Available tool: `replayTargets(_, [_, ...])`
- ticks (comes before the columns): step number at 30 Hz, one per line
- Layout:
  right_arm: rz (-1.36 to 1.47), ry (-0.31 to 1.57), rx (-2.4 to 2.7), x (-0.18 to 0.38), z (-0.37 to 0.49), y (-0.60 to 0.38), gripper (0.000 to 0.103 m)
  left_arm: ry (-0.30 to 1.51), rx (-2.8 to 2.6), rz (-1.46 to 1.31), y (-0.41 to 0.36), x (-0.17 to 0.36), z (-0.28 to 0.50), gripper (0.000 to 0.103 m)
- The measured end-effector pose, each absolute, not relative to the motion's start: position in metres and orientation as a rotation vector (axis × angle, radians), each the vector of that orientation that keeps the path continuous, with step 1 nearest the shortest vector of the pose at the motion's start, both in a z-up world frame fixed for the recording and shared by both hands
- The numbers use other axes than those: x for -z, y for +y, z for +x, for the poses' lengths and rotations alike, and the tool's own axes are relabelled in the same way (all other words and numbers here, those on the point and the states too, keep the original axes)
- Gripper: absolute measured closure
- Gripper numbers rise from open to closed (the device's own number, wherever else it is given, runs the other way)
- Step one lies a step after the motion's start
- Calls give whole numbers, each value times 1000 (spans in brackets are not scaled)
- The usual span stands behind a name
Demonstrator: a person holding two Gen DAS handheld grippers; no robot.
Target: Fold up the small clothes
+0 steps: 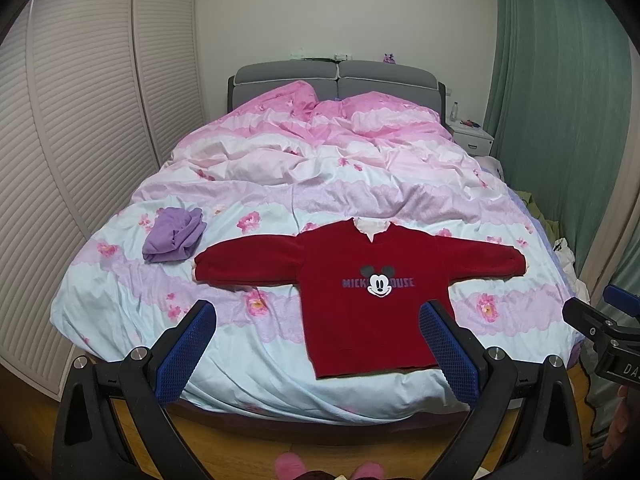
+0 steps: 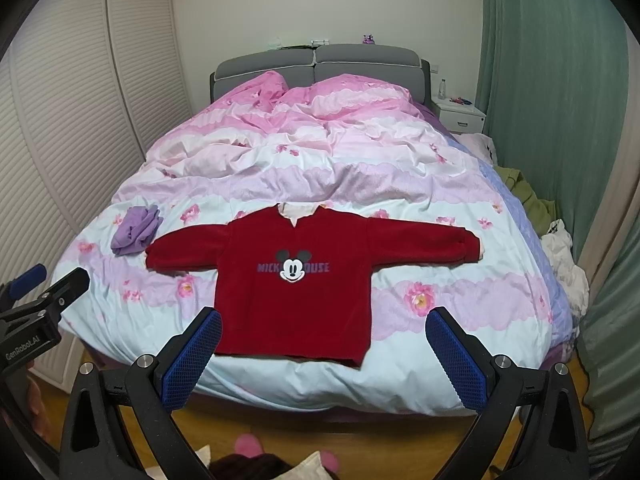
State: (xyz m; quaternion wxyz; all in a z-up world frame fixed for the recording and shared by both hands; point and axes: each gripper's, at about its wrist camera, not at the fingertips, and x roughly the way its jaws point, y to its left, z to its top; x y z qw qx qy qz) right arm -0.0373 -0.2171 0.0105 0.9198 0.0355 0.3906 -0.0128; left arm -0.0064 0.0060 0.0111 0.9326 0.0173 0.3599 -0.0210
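I hold my left gripper (image 1: 318, 332) and right gripper (image 2: 324, 338) wide open and empty before the bed's (image 1: 120, 300) near edge, where the red sweater (image 1: 360, 284) lies spread flat.

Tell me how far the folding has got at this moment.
Done: a purple garment lies bundled on the bed's left side, though whether it counts as folded is unclear. In hand: nothing; the left gripper and right gripper are both open, short of the bed. Left: the red sweater lies flat, sleeves spread, wholly unfolded.
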Motion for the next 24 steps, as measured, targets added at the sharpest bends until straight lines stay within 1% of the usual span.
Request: replayTargets(24, [69,805,22,-9,-35,-221,0,740,41,35,10,-11,-6,0])
